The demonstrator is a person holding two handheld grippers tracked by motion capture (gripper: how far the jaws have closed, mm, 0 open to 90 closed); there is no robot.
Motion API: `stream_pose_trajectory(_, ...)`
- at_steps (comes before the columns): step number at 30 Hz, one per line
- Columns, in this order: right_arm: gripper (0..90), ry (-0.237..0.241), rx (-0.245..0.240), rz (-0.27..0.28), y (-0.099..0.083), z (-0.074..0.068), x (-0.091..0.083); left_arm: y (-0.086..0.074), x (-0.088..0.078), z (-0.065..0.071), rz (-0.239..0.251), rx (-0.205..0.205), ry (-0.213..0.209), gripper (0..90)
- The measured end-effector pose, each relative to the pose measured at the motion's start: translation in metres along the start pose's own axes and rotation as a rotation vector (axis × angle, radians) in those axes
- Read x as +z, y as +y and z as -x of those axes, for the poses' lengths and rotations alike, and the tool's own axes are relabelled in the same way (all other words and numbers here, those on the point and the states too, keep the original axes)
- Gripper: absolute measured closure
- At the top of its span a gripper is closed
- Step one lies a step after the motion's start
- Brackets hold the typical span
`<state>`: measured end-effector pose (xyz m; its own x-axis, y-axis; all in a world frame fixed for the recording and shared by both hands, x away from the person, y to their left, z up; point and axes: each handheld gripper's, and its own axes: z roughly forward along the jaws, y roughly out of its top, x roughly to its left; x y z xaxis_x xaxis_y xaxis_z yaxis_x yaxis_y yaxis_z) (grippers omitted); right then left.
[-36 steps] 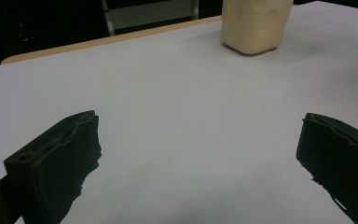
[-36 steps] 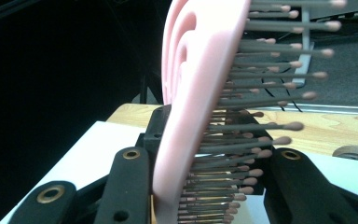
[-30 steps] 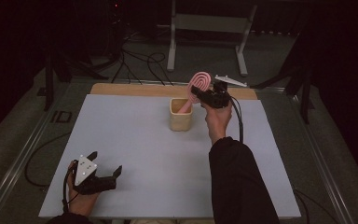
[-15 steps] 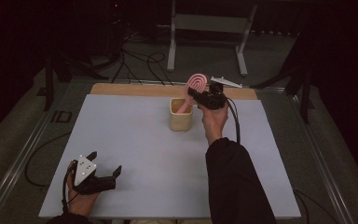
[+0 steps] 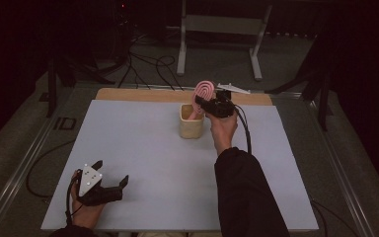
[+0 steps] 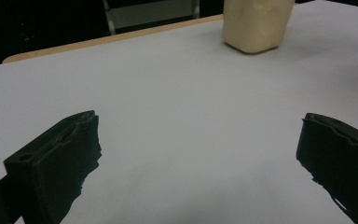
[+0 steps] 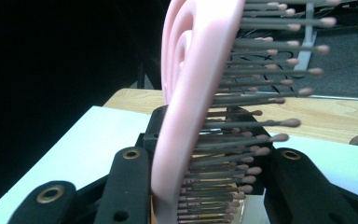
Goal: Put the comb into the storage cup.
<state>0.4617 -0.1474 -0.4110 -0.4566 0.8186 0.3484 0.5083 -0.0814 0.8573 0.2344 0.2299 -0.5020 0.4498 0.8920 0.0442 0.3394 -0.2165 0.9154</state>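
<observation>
Little has moved: right gripper (image 5: 203,103) jaws still pinch the pink hairbrush (image 5: 202,97), handle already in the beige cup (image 5: 191,121), unreleased; left gripper (image 5: 109,188) jaws spread, idle.

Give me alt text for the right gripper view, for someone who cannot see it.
A pink hairbrush stands upright between the two black jaws of the right gripper, which is shut on it, its grey bristles with pink tips pointing right. Behind lie the pale table top and its wooden edge, with dark floor beyond.
</observation>
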Motion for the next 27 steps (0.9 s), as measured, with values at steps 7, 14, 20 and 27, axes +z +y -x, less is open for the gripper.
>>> stream_pose_trajectory(7,63.1,-0.004,-0.01,-0.006,-0.003,-0.002,0.003,0.0,0.0,0.0,0.0,0.001,0.0,0.1)
stream_pose_trajectory(14,62.6,-0.006,-0.006,-0.017,-0.009,-0.002,0.006,0.0,0.001,0.001,-0.003,0.006,-0.002,0.1)
stream_pose_trajectory(20,61.8,0.006,0.003,-0.016,-0.012,-0.002,0.009,0.0,0.001,0.001,-0.004,0.006,-0.001,0.1)
stream_pose_trajectory(27,61.8,0.008,-0.007,-0.02,-0.012,-0.001,0.008,0.0,0.001,0.0,-0.003,0.007,0.0,0.1)
